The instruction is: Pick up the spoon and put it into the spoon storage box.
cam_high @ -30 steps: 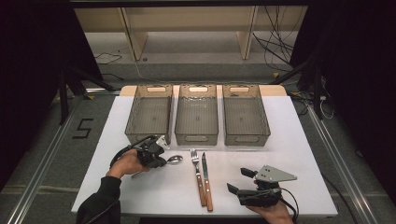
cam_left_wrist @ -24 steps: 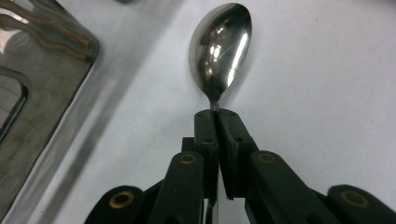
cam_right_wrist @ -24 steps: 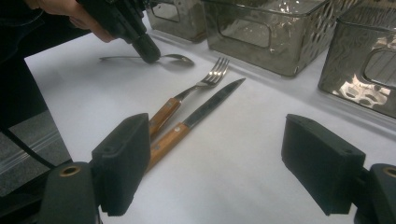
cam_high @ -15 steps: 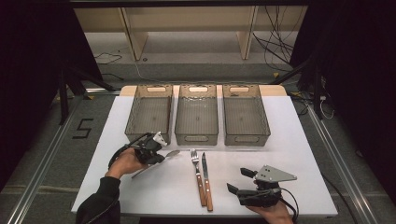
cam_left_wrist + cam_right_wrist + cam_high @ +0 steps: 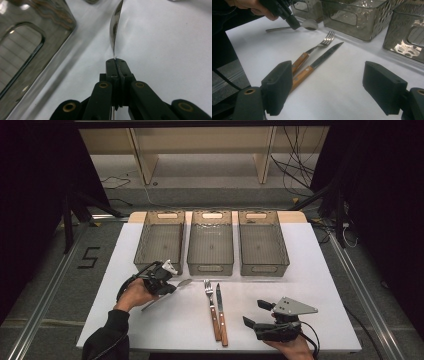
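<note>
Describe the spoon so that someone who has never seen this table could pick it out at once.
Start at the three clear bins; take the left bin. Just in front of its near end, on the white table, lies the spoon, pinched at its neck by the left claw. Unlike the fork and knife beside it, it is all metal, with no wooden handle.

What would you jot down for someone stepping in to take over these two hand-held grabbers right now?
Left gripper: jaws shut on the spoon, gripping its neck just behind the bowl; the handle end looks to be on the white table still.
Right gripper: jaws open, holding nothing, near the table's front edge.
Fork and knife: side by side on the table between the two grippers, wooden handles toward the person.
Three bins: in a row at the back, nothing in them that I can see.
Done: spoon gripped.
Left, probably: lift the spoon into a bin, likely the left one close by, then handle fork and knife.
</note>
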The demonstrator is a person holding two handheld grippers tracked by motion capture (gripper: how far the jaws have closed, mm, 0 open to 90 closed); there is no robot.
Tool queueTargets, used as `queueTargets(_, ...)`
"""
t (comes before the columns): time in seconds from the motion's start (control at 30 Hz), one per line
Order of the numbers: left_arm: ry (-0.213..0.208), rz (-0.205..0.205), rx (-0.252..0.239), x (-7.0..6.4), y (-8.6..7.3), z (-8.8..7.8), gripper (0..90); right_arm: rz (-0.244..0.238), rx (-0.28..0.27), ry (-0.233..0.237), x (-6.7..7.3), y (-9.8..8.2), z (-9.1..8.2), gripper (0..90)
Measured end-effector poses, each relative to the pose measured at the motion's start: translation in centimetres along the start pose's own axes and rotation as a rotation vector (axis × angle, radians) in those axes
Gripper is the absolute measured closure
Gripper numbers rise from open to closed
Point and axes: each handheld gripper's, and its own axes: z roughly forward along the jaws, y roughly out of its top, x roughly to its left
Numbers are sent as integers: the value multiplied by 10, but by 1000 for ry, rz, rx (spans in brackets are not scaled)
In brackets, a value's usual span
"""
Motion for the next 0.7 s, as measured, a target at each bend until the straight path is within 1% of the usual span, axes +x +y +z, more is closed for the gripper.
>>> queueTargets(0.03, -4, -4, 4, 1, 0, -2, 898, -1, 0, 0, 0, 0, 0, 248)
queueTargets(0.1, -14, -7, -4, 1, -1, -5, 898, 1, -1, -1, 0, 0, 0, 248)
queueTargets(0.13, -21, -8, -15, 1, 0, -8, 898, 2, -1, 0, 0, 0, 0, 248)
queueTargets(0.17, -19, -20, -33, 1, 0, -9, 898, 1, 1, 0, 0, 0, 0, 248)
queueTargets(0.23, -26, -32, -54, 0, 1, -14, 897, -1, 0, 0, 0, 0, 0, 248)
queueTargets(0.27, -31, -32, -58, -1, 2, -16, 898, -2, 0, 1, 0, 0, 0, 248)
queueTargets(0.33, -47, -39, -88, -3, 4, -23, 897, -1, -1, 1, 0, 0, 0, 248)
queueTargets(0.37, -52, -52, -100, -4, 5, -25, 897, 0, -1, 1, 1, 0, 0, 248)
queueTargets(0.4, -57, -51, -117, -5, 7, -29, 897, 0, -2, 1, 1, 0, 0, 248)
queueTargets(0.47, -72, -71, -155, -8, 9, -33, 898, 2, -1, 2, 1, 0, 1, 248)
queueTargets(0.53, -86, -82, -191, -10, 13, -39, 897, 0, -4, 4, 2, 0, 1, 248)
queueTargets(0.63, -94, -88, -224, -12, 20, -45, 897, 3, -3, 2, 1, 0, 2, 248)
queueTargets(0.7, -92, -101, -248, -11, 26, -48, 897, 4, -1, 5, 1, -1, 2, 248)
